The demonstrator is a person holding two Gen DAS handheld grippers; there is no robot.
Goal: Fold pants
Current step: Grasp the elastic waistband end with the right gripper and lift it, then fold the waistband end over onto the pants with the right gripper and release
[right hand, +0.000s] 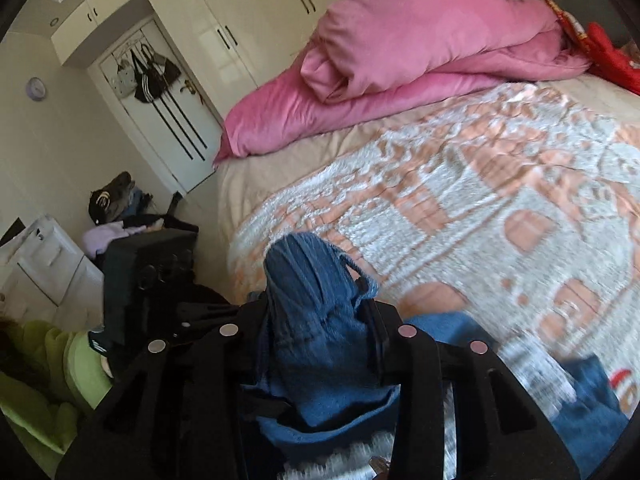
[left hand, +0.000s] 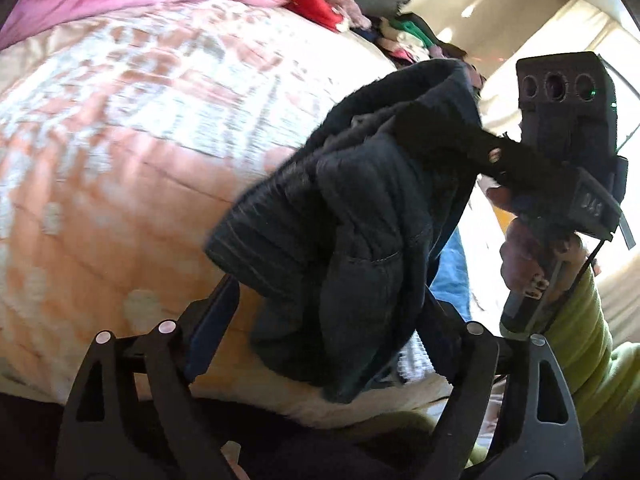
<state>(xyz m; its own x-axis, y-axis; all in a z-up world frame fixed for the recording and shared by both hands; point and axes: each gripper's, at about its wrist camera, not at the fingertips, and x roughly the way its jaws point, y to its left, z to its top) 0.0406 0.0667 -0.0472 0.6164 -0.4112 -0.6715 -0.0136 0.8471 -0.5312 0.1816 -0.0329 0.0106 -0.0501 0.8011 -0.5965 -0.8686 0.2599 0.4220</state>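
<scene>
Pants (right hand: 316, 320): blue denim, bunched above near bed edge.
Right gripper (right hand: 320, 312): clamped on pants.
Left gripper (left hand: 332, 300): jaws apart, dark fabric (left hand: 360, 200) hanging between.
Surroundings: patterned bedspread (right hand: 480, 200); pink duvet (right hand: 400, 60) far; wardrobe (right hand: 248, 20) far left.
Writing: unreadable.

Bedroom. Bed (right hand: 480, 184) with peach-and-white patterned cover; pink duvet (right hand: 400, 64) heaped along its far edge. Cream built-in wardrobes (right hand: 240, 12) behind. White door (right hand: 160, 112) hung with bags. Round wall clock (right hand: 36, 89). Clothes pile (right hand: 120, 208) on the floor. Bright daylight.
</scene>
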